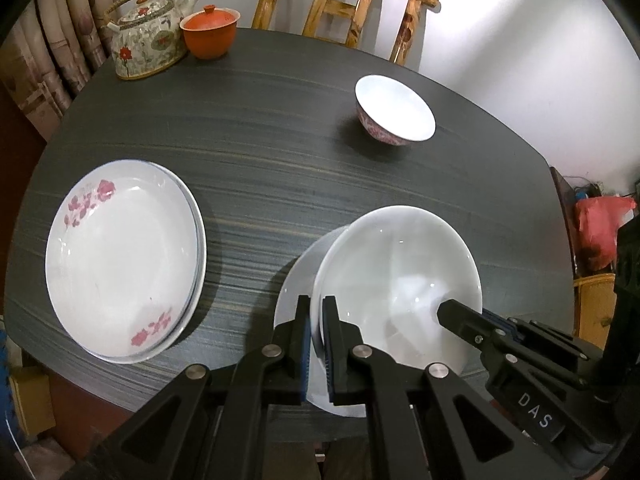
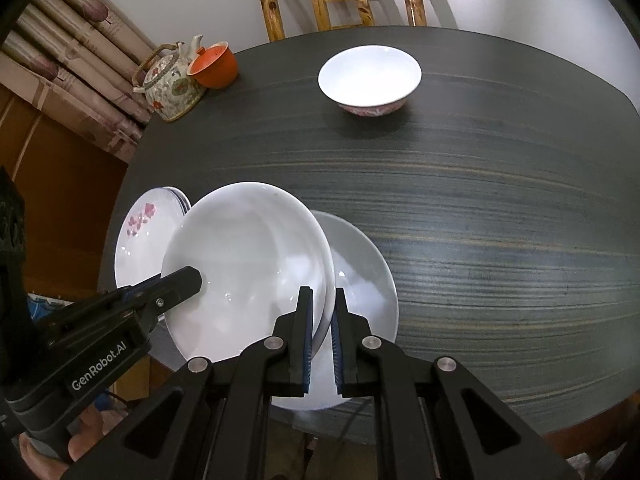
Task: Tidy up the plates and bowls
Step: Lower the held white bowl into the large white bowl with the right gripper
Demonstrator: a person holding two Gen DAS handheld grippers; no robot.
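Both grippers hold one plain white plate (image 1: 396, 280), lifted and tilted above another white plate (image 1: 292, 292) on the dark table (image 1: 280, 128). My left gripper (image 1: 317, 320) is shut on its left rim. My right gripper (image 2: 322, 312) is shut on its right rim; the plate (image 2: 248, 264) and the one beneath it (image 2: 360, 280) show in the right wrist view. A stack of pink-flowered plates (image 1: 124, 256) lies at the left and also shows in the right wrist view (image 2: 144, 236). A bowl with a pink pattern (image 1: 394, 110) stands at the far right (image 2: 370, 78).
A floral teapot (image 1: 148, 36) and a red lidded cup (image 1: 209, 32) stand at the table's far left corner. A wooden chair (image 1: 348, 4) is behind the table. A curtain (image 1: 52, 64) hangs at the left.
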